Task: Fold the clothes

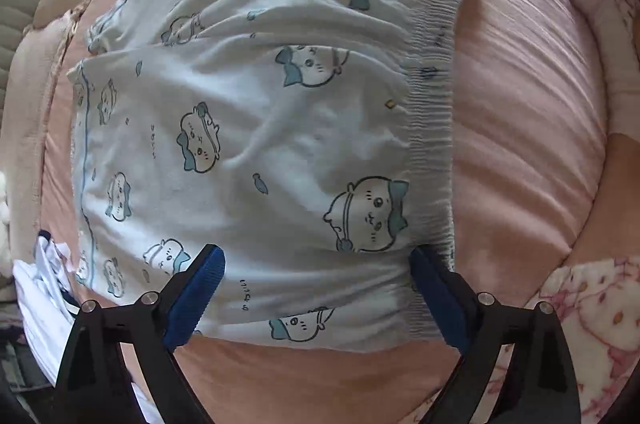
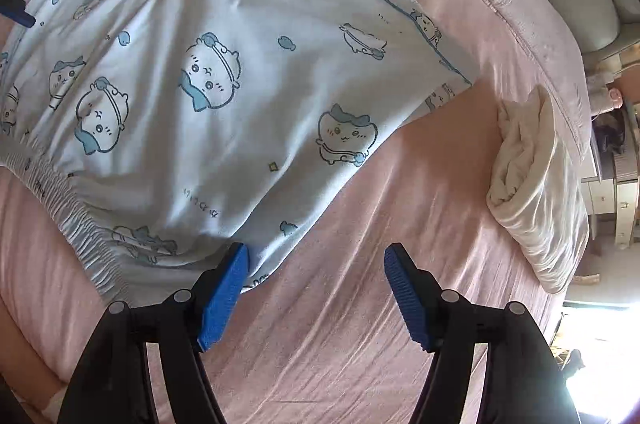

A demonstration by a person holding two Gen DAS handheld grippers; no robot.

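So the pale blue shorts (image 1: pixel 248 127) with the little cartoon critters are lying spread out on the pink bedsheet (image 1: pixel 520 127), elastic waistband (image 1: pixel 430 127) bunched up along one edge and a darker blue stripe running down the opposite side. The cloth is sitting pretty wrinkly, with big folds running across the far half.

The left gripper (image 1: pixel 316 272) is hanging right over the near part of the shorts with its blue pads spread wide, one pad over the print and the other at the waistband end. Nothing is pinched between them.

The right gripper (image 2: pixel 316 264) is also standing open and holding nothing, its left pad sitting at the near corner of the shorts (image 2: pixel 224 103) and the other over bare sheet (image 2: pixel 360 304). Can't tell if that pad is actually touching the cloth.

A rolled-up white cloth (image 2: pixel 532 183) is lying off to the side, well apart from the shorts.
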